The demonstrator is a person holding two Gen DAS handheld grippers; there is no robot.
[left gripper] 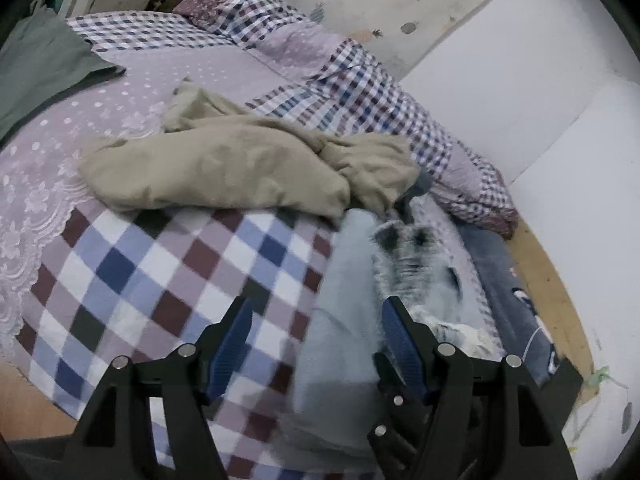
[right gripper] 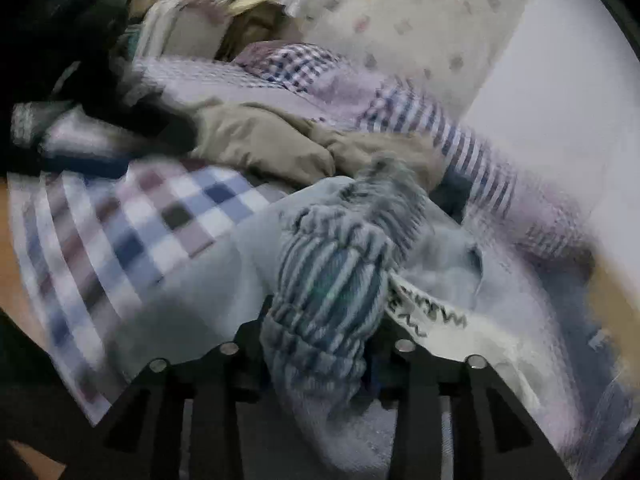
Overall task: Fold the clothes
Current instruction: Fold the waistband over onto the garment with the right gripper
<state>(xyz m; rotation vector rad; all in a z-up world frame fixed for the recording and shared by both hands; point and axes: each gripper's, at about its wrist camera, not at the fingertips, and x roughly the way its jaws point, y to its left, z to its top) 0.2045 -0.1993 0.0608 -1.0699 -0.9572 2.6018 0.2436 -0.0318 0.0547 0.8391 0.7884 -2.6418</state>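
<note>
the right gripper (right gripper: 320, 344) has its fingers hidden behind a bunched, striped ribbed cuff (right gripper: 332, 280) of the pale blue garment (right gripper: 192, 280), which fills the space between its black arms, so it appears closed on that cuff, though blur and cloth cover the tips. the left gripper (left gripper: 316, 332) stands wide, its blue-padded fingers (left gripper: 234, 340) spread with nothing between them, hovering above the bed where the checked bedspread (left gripper: 160, 264) meets the same garment's body (left gripper: 344, 280). in the left wrist view the pale blue garment lies from 6 o'clock up toward centre, its striped trim at about 3 o'clock of the open tongs; a crumpled beige garment (left gripper: 224, 168) sits beyond at 12 o'clock, a grey-green cloth (left gripper: 44, 64) at 10 o'clock. the step looks like drawing out a sleeve to spread the garment flat, so the fold proper has not begun. to do it well, the right side should pull the cuff taut and low across the bed, while the left closes on a shoulder or hem edge, taking only one layer, and keeps clear of the beige heap so it is not dragged along.
</note>
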